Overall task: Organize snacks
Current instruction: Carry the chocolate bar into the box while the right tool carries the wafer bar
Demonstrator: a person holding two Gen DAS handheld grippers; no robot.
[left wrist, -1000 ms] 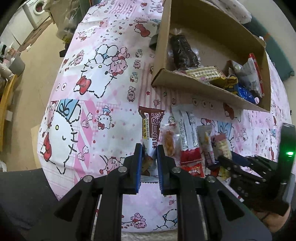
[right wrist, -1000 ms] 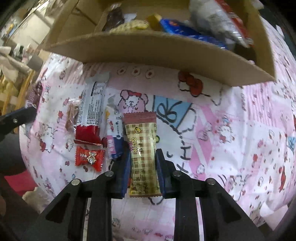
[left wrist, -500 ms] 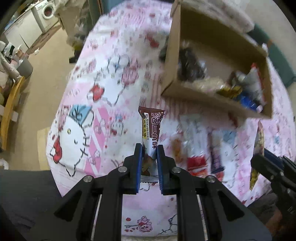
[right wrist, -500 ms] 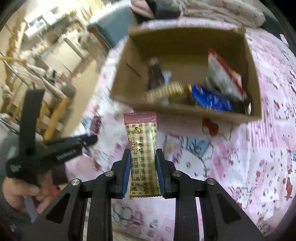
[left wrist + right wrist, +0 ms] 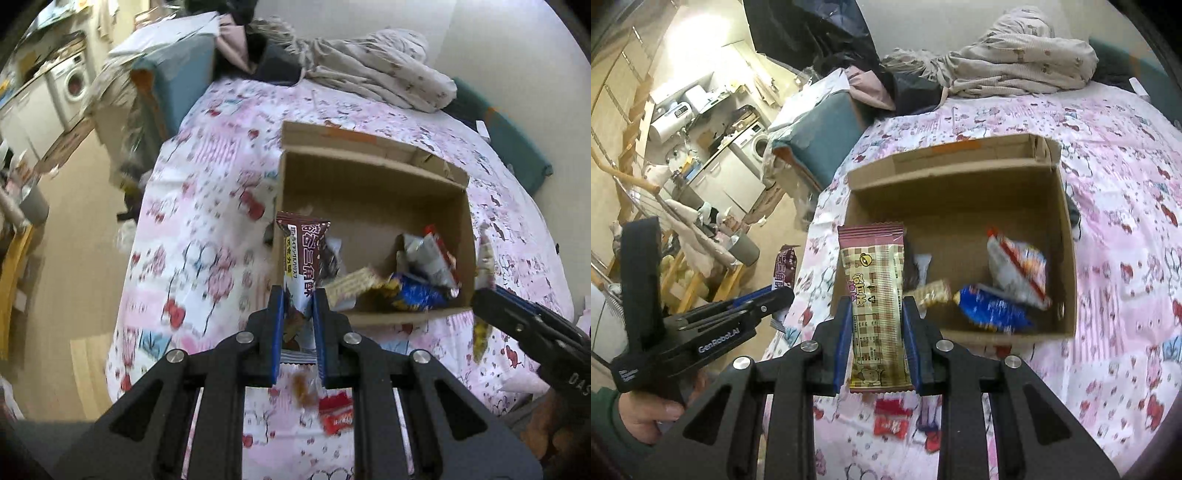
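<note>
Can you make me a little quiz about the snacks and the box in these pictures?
1. True or false: the cardboard box is empty.
2. What does the left gripper hold? A) brown chocolate bar packet B) blue snack packet C) nothing
3. Fill in: the right gripper is shut on a checked beige snack packet with a ____ top edge.

Key: 1 false, several snacks lie inside. 2 A. 3 pink.
</note>
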